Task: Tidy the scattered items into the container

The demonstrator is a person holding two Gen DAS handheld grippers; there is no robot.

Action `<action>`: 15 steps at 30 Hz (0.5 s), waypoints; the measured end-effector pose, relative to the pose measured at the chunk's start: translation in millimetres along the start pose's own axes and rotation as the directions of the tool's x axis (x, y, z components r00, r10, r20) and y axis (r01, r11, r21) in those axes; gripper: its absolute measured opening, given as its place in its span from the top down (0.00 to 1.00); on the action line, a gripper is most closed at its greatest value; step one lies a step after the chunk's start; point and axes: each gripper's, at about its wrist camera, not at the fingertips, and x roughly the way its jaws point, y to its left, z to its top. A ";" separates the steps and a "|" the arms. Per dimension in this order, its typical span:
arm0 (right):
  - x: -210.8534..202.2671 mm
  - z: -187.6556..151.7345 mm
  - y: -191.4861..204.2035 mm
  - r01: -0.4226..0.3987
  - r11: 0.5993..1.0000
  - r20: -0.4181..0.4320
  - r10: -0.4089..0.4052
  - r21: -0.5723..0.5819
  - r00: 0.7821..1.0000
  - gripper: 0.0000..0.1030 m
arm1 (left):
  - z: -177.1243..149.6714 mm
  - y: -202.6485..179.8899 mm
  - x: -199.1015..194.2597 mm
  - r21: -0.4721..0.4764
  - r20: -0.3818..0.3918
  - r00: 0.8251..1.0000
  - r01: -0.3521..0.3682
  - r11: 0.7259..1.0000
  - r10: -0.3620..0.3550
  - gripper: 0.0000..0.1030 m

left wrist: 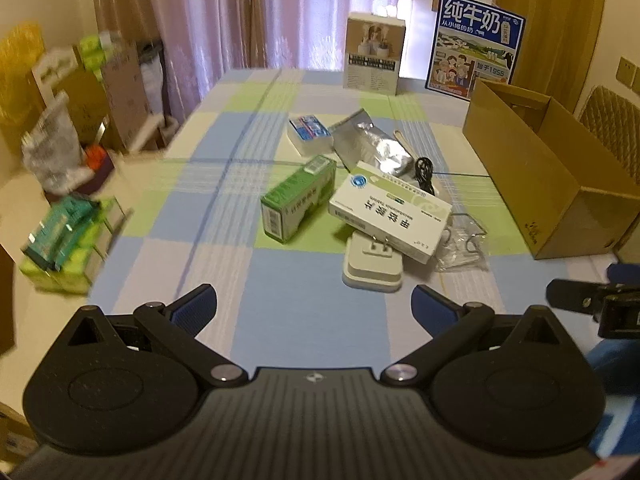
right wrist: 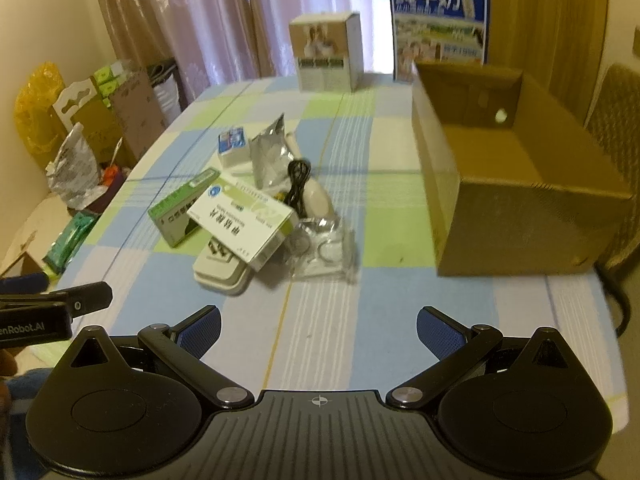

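Note:
A heap of small items lies mid-table: a green medicine box (left wrist: 298, 198) (right wrist: 182, 208), a white medicine box (left wrist: 390, 210) (right wrist: 242, 222) resting on a white plug adapter (left wrist: 372, 266) (right wrist: 220, 270), a silver foil pouch (left wrist: 370, 144) (right wrist: 270, 152), a small blue-white pack (left wrist: 310, 134) (right wrist: 232, 146), a black cable (left wrist: 424, 174) (right wrist: 298, 184) and a clear plastic bag (left wrist: 464, 246) (right wrist: 324, 248). The open cardboard box (left wrist: 552, 176) (right wrist: 516, 184) stands at the right and looks empty. My left gripper (left wrist: 314, 306) and right gripper (right wrist: 318, 330) are both open and empty, short of the heap.
The checked tablecloth (left wrist: 240, 184) covers the table. A beige carton (left wrist: 374, 54) (right wrist: 328, 56) and a blue milk carton (left wrist: 474, 46) (right wrist: 438, 26) stand at the far edge. Boxes and bags (left wrist: 76, 136) crowd the floor to the left. A chair (right wrist: 622, 128) stands behind the cardboard box.

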 end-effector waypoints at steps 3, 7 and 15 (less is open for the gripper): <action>1.7 8.8 -2.8 -0.030 1.000 -0.019 0.030 -0.007 0.999 0.02 | 4.8 11.0 0.3 -0.023 -0.012 0.999 0.039 0.999 -0.039 0.01; 4.7 25.3 9.1 -0.015 0.988 0.011 0.016 -0.153 1.000 0.02 | 11.3 17.8 8.0 0.079 -0.001 1.000 0.015 0.997 -0.015 0.01; 33.2 43.2 43.9 -0.084 0.851 0.067 0.138 -0.518 0.988 0.02 | 28.0 46.5 52.7 0.168 -0.035 0.995 0.097 0.981 -0.092 0.01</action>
